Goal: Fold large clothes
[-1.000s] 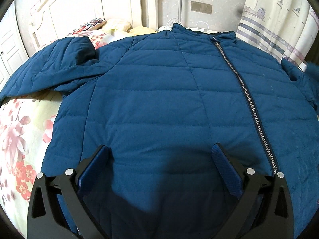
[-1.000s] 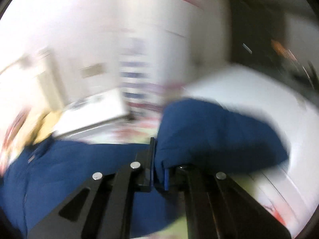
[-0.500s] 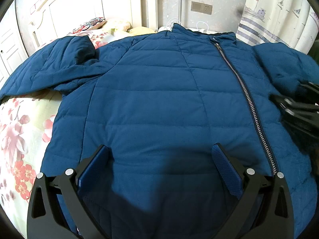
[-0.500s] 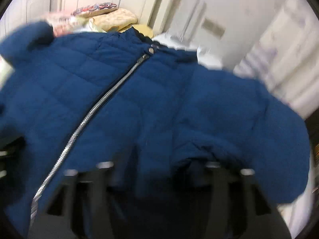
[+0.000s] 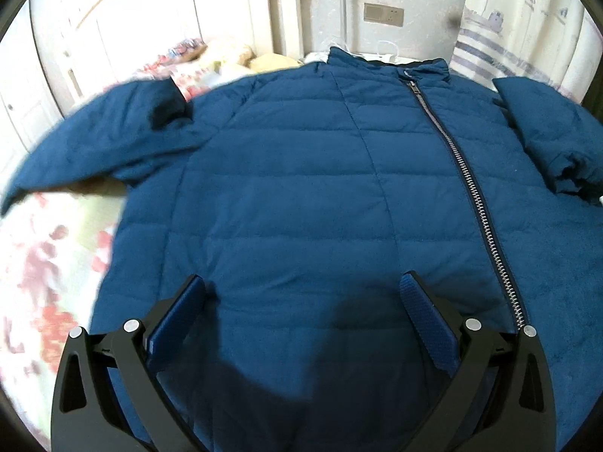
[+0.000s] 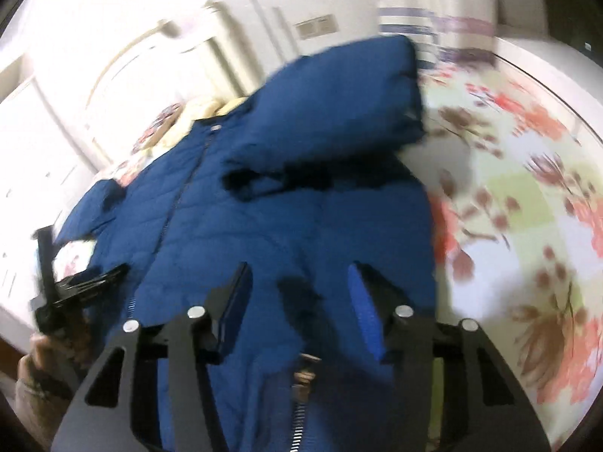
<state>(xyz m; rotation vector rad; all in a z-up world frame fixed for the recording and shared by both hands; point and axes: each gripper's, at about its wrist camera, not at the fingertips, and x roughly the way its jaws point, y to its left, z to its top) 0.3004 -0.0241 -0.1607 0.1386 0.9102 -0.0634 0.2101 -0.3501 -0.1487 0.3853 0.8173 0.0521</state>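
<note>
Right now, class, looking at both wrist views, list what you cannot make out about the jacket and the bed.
- Jacket hem: left wrist view, hidden behind the left tool and its shadow.
- Left sleeve cuff: left wrist view, blurred and cut off by the lens edge.
- Bedsheet pattern: right wrist view, motion-blurred.
- Pillows: left wrist view, overexposed and blurred.
- Right sleeve cuff: right wrist view, dark and blurred.

Both wrist views look close over the jacket (image 5: pixel 301 188) toward the headboard (image 6: pixel 124 86).
</note>
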